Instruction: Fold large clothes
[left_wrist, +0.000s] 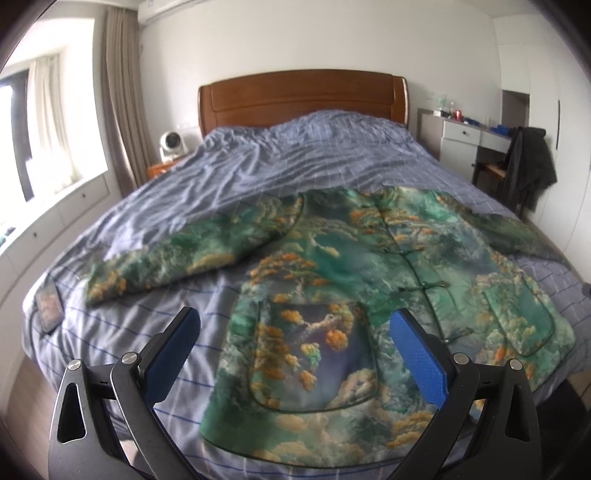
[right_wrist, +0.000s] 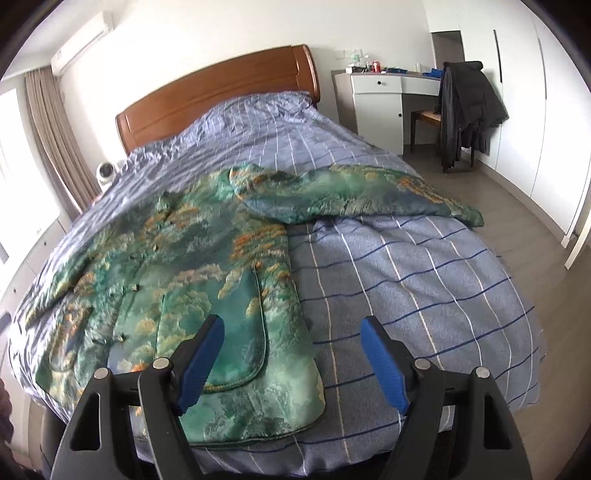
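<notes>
A green printed jacket (left_wrist: 332, 258) is being displayed flat on the bed (left_wrist: 229, 177), both the left gripper (left_wrist: 293, 325) and right gripper (right_wrist: 291, 332) being held spread and empty above its hem

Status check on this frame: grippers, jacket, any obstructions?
Left gripper open, right gripper open, both empty. Green jacket flat, unfolded. Phone near left sleeve.

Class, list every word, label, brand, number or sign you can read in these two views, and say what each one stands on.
None can be read.
Red can on the desk: any label is too small and blurred.
Wall air conditioner: no legible marking.
Patterned jacket and phone on the bed: pictures only, no text.
</notes>
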